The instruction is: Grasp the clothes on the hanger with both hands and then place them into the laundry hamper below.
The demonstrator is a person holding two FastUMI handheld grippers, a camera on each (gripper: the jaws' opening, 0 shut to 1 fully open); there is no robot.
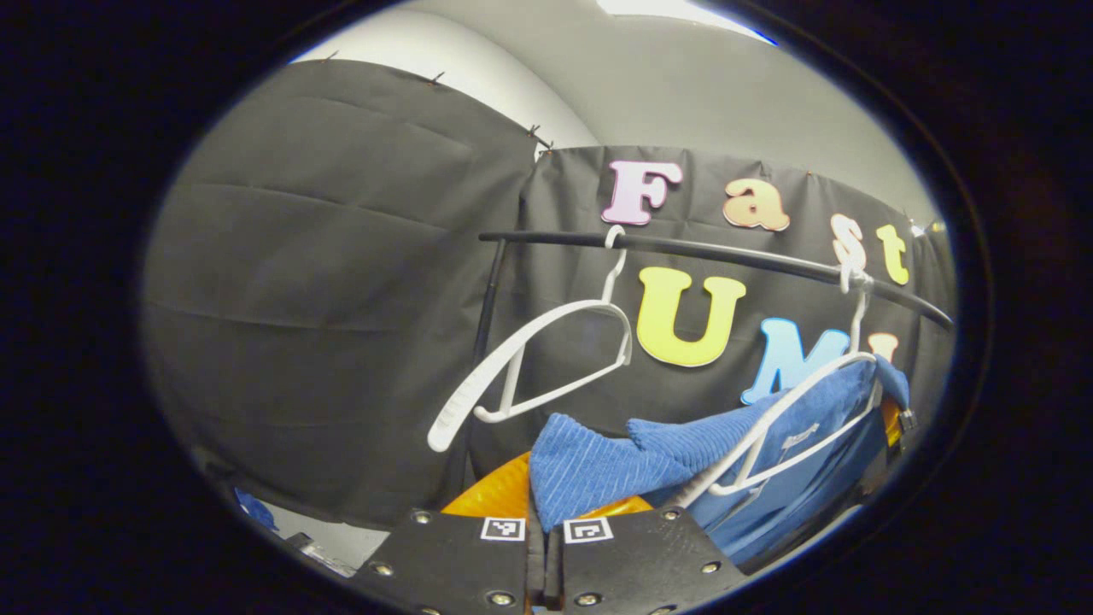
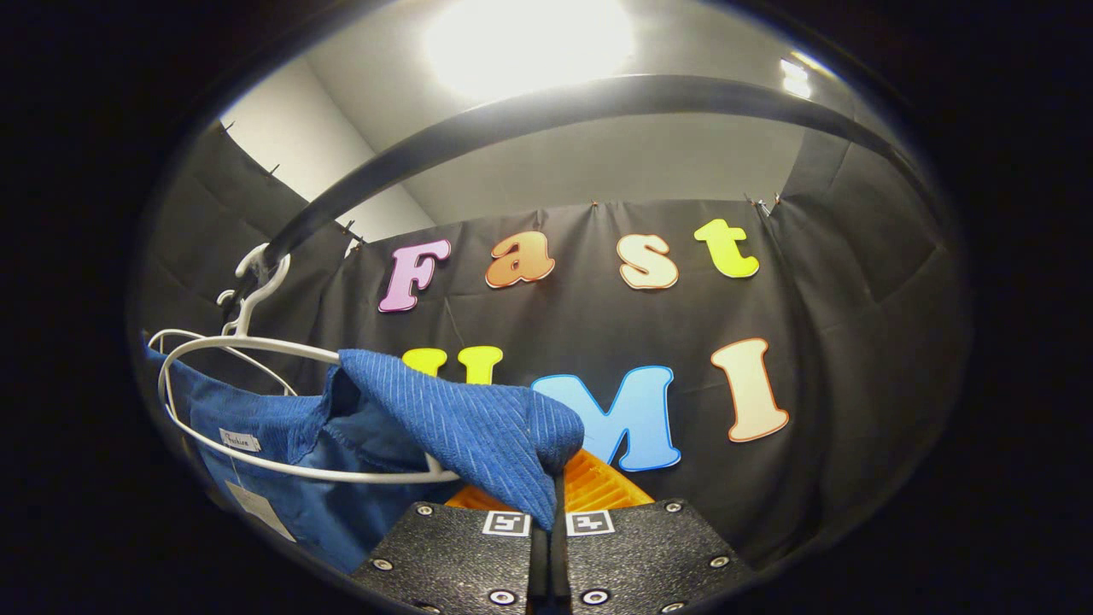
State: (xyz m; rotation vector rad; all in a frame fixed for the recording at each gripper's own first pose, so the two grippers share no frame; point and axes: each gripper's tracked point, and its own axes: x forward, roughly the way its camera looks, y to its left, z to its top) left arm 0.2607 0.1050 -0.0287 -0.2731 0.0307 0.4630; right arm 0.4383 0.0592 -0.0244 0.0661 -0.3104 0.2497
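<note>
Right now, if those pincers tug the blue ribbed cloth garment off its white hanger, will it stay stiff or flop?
The blue ribbed cloth garment likely flops: it already folds and drapes over the white hanger. Probably light, since that thin hanger holds its shape.

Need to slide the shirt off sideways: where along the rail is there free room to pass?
Free: the black rail between the empty white hanger and the loaded hanger. Crowded: around the blue shirt, pinched by the left gripper and right gripper.
</note>
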